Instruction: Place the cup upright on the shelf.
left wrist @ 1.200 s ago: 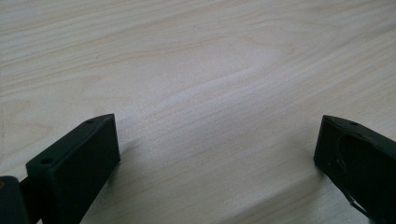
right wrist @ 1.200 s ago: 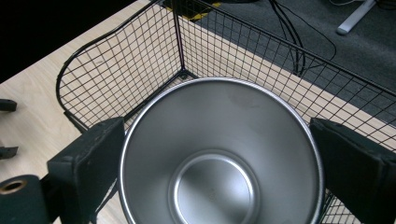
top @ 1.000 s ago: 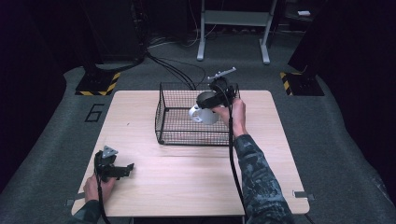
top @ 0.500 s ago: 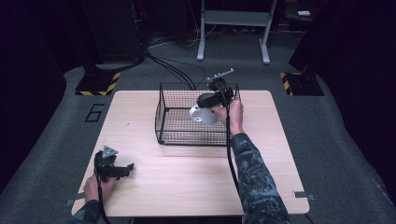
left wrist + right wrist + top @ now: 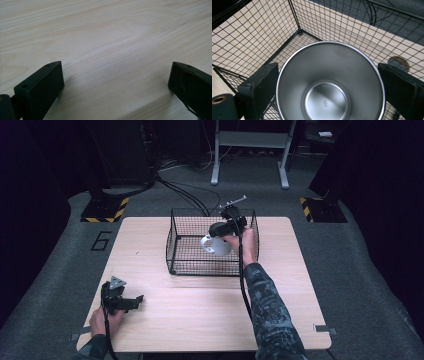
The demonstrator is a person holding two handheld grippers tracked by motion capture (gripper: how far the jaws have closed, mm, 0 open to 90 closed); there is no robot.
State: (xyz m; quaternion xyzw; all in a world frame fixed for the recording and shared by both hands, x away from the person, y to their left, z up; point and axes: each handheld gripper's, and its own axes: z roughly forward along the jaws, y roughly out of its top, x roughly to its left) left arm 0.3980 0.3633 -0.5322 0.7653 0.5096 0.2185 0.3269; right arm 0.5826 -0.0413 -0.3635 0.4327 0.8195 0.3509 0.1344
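Note:
A stainless steel cup [image 5: 327, 100] with a white outside [image 5: 215, 246] hangs mouth toward the camera inside the black wire basket [image 5: 172, 240]. My right gripper [image 5: 329, 80] is shut on it, one jaw against each side of the rim. In the high view that right gripper [image 5: 218, 234] reaches into the basket from its right side. Basket mesh [image 5: 262, 32] surrounds the cup, with a corner just behind it. My left gripper [image 5: 136, 300] rests at the table's near left corner, open. Its jaws [image 5: 116, 80] stand wide apart over bare wood.
The basket stands at the middle back of the light wooden table [image 5: 200, 320]. Cables [image 5: 185, 195] run over the dark floor behind the table, near a metal stand [image 5: 250, 150]. Wood is bare in front of the basket.
My right gripper has sunk a little and shifted slightly left in the basket, carrying the cup. The left gripper has stayed put.

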